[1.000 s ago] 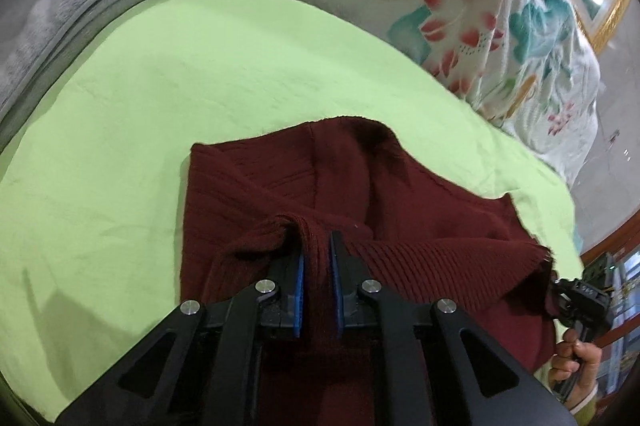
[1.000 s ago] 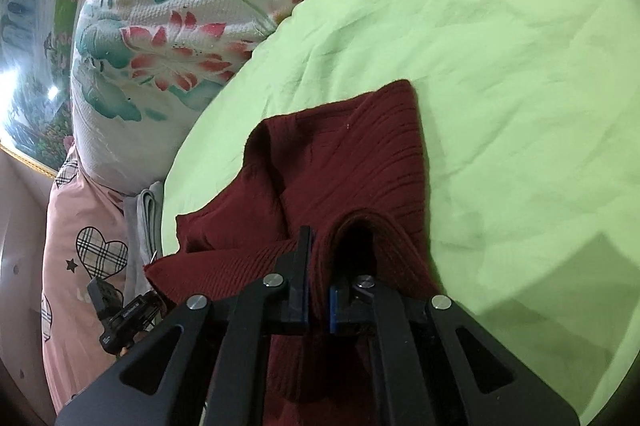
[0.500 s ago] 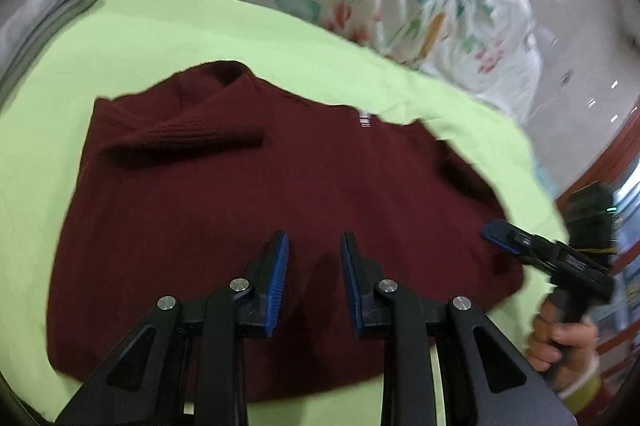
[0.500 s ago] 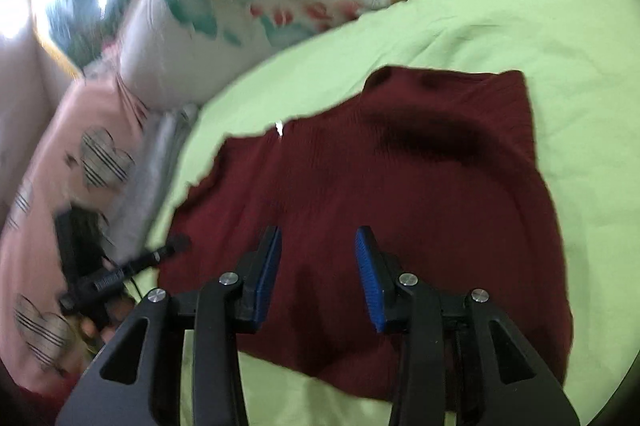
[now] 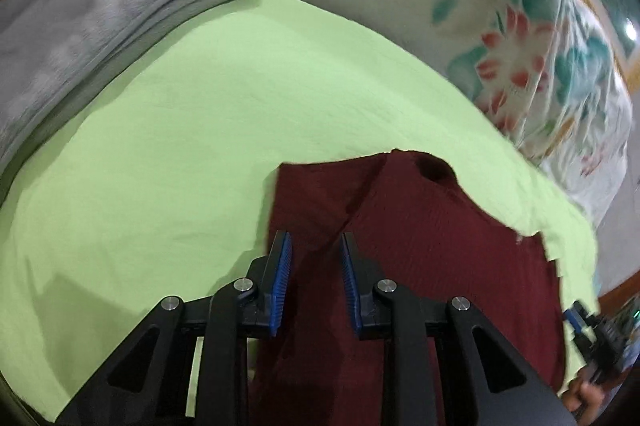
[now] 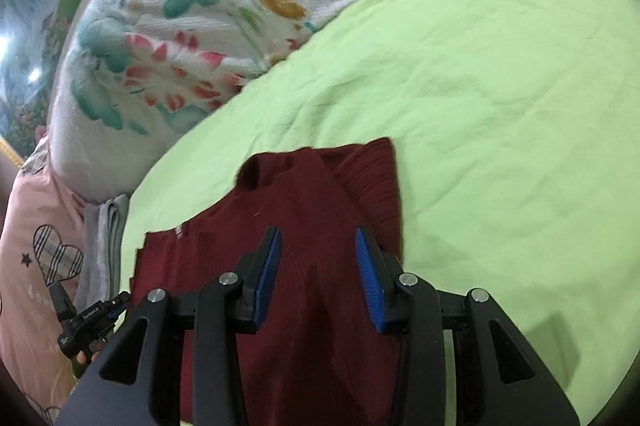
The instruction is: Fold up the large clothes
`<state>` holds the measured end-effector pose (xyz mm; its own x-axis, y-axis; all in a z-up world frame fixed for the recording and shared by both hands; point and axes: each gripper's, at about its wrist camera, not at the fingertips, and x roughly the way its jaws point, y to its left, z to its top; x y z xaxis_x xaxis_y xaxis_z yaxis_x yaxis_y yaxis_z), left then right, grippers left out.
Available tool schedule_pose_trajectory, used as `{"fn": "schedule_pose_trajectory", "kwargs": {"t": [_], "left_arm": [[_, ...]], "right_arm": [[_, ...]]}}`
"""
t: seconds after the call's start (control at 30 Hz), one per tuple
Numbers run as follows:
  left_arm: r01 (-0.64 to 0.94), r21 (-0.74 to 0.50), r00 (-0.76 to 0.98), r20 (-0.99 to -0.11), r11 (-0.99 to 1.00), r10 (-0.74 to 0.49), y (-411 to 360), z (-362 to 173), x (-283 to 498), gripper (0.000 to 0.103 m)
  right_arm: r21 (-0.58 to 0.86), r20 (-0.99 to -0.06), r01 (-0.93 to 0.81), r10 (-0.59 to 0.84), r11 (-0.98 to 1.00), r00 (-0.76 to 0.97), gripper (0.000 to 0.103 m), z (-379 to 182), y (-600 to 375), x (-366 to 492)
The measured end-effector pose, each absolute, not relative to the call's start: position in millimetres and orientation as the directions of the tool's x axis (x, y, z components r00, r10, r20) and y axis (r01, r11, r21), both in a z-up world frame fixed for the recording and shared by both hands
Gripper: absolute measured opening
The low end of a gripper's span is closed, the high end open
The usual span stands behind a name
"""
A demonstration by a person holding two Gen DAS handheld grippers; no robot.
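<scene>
A dark red ribbed sweater (image 5: pixel 420 246) lies folded flat on the light green sheet (image 5: pixel 180 146); it also shows in the right wrist view (image 6: pixel 304 210). My left gripper (image 5: pixel 314 254) is open and empty, just above the sweater's left edge. My right gripper (image 6: pixel 318 250) is open and empty, over the sweater's right part near its ribbed edge. The left gripper also shows at the lower left of the right wrist view (image 6: pixel 116 304), and the right gripper at the lower right of the left wrist view (image 5: pixel 572 316).
A folded grey blanket (image 5: pixel 92 6) lies at the sheet's far left. A floral white quilt (image 6: pixel 192 6) is heaped behind the sheet (image 6: pixel 500 86). A pink pillow with plaid hearts (image 6: pixel 36 266) sits beyond the blanket.
Both grippers let go of the sweater, which they held pinched a second ago. It now lies flat, and both grippers have dropped back close over it.
</scene>
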<state>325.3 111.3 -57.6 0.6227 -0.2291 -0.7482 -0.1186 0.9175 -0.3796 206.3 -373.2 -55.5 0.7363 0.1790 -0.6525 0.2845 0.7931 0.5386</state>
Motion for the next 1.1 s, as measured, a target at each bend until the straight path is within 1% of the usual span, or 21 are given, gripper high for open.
{"fn": "schedule_pose_trajectory", "kwargs": {"t": [0.07,0.13,0.2,0.27,0.33,0.4,0.47,0.57,0.73,0.8,0.87,0.9,0.97,1.0,1.03,1.1], "left_arm": [[-0.111,-0.401,0.629,-0.737,0.909,-0.248,112.4,-54.9,305.0,0.025],[-0.092,-0.423,0.632,-0.725,0.901,-0.275,113.0,-50.9,280.3,0.027],[-0.060,-0.453,0.627,-0.711,0.889,-0.320,106.0,-49.0,248.0,0.029],[-0.032,-0.469,0.621,-0.701,0.883,-0.350,95.0,-48.2,223.8,0.030],[-0.015,-0.486,0.615,-0.694,0.874,-0.375,86.6,-45.9,205.4,0.037],[-0.014,-0.520,0.604,-0.685,0.854,-0.408,83.3,-48.3,180.9,0.052],[-0.014,-0.556,0.583,-0.680,0.831,-0.445,81.4,-54.0,164.7,0.057],[-0.010,-0.570,0.555,-0.686,0.821,-0.470,78.7,-65.2,139.3,0.062],[-0.052,-0.585,0.516,-0.710,0.809,-0.480,77.1,-88.8,133.3,0.063],[-0.072,-0.606,0.518,-0.701,0.792,-0.490,80.3,-94.3,138.0,0.063],[-0.081,-0.628,0.526,-0.687,0.774,-0.502,82.1,-97.1,144.7,0.065],[-0.087,-0.629,0.529,-0.686,0.772,-0.500,82.3,-99.1,148.4,0.066],[-0.098,-0.629,0.539,-0.685,0.771,-0.490,81.5,-100.3,159.1,0.066],[-0.106,-0.632,0.547,-0.682,0.768,-0.486,82.0,-101.0,165.0,0.066],[-0.113,-0.637,0.552,-0.678,0.763,-0.485,83.0,-100.5,170.8,0.067],[-0.129,-0.649,0.569,-0.668,0.750,-0.480,84.3,-102.3,183.3,0.067]], "right_arm": [[0.541,-0.638,0.246,0.203,0.804,0.742,0.040,-49.8,-357.8,201.0],[0.541,-0.625,0.191,0.239,0.819,0.743,0.040,-44.4,-338.4,194.6],[0.537,-0.622,0.149,0.270,0.830,0.735,0.037,-41.9,-321.2,189.6],[0.536,-0.625,0.106,0.309,0.837,0.717,0.023,-40.8,-301.1,186.5],[0.524,-0.634,0.072,0.333,0.848,0.698,0.023,-40.0,-281.3,184.9],[0.514,-0.638,0.043,0.348,0.857,0.687,0.022,-39.4,-265.6,183.7],[0.509,-0.642,0.010,0.371,0.861,0.671,0.022,-39.9,-246.2,184.9],[0.485,-0.655,-0.034,0.388,0.874,0.649,0.022,-42.5,-219.4,190.7],[0.458,-0.677,-0.066,0.396,0.886,0.621,0.022,-48.2,-191.3,212.2],[0.441,-0.689,-0.062,0.382,0.895,0.616,0.022,-50.3,-185.1,225.0],[0.407,-0.709,-0.045,0.346,0.913,0.615,0.022,-52.7,-180.3,235.3],[0.382,-0.734,-0.033,0.325,0.923,0.596,0.022,-59.2,-177.8,244.0],[0.374,-0.785,-0.029,0.333,0.927,0.522,0.022,-78.2,-171.9,259.4],[0.363,-0.790,-0.046,0.333,0.931,0.515,0.022,-84.0,-168.6,263.2],[0.321,-0.788,-0.079,0.313,0.944,0.530,0.022,-85.2,-163.5,264.5],[0.300,-0.798,-0.082,0.296,0.951,0.525,0.022,-84.3,-160.1,265.1]]}}
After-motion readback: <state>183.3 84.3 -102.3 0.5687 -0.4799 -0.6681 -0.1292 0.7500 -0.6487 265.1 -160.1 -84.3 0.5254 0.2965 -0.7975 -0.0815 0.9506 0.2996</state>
